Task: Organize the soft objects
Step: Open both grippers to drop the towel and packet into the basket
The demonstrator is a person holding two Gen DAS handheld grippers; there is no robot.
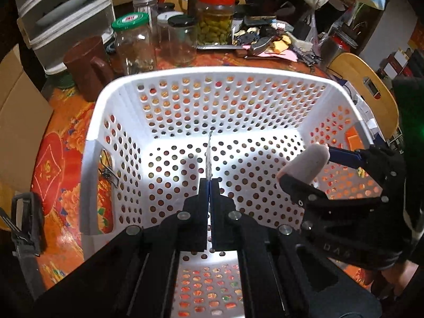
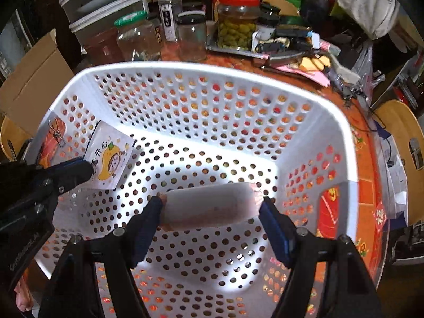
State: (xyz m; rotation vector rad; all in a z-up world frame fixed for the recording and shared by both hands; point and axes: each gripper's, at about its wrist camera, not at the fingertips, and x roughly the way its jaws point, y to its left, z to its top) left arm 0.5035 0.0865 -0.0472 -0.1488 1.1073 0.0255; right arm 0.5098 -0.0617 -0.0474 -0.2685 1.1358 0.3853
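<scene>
A white perforated basket [image 1: 212, 75] [image 2: 190, 69] stands on the red patterned table. My left gripper [image 1: 209, 182] is shut on a thin white packet [image 1: 208, 156] seen edge-on; in the right wrist view the packet [image 2: 111, 156] shows a yellow cartoon print, held over the basket's left side by the left gripper [image 2: 79, 171]. My right gripper [image 2: 212, 206] is shut on a pale pink soft cylinder [image 2: 209, 205], held by its two ends above the basket floor. The cylinder [image 1: 304, 164] and the right gripper [image 1: 307, 163] show at the right in the left wrist view.
Glass jars [image 1: 135, 45] [image 2: 238, 23], a brown mug [image 1: 87, 63] and a metal tray of clutter [image 1: 254, 39] stand behind the basket. A plastic drawer unit [image 1: 61, 13] and cardboard box [image 2: 34, 79] are at the left. A wooden chair [image 1: 365, 84] is at the right.
</scene>
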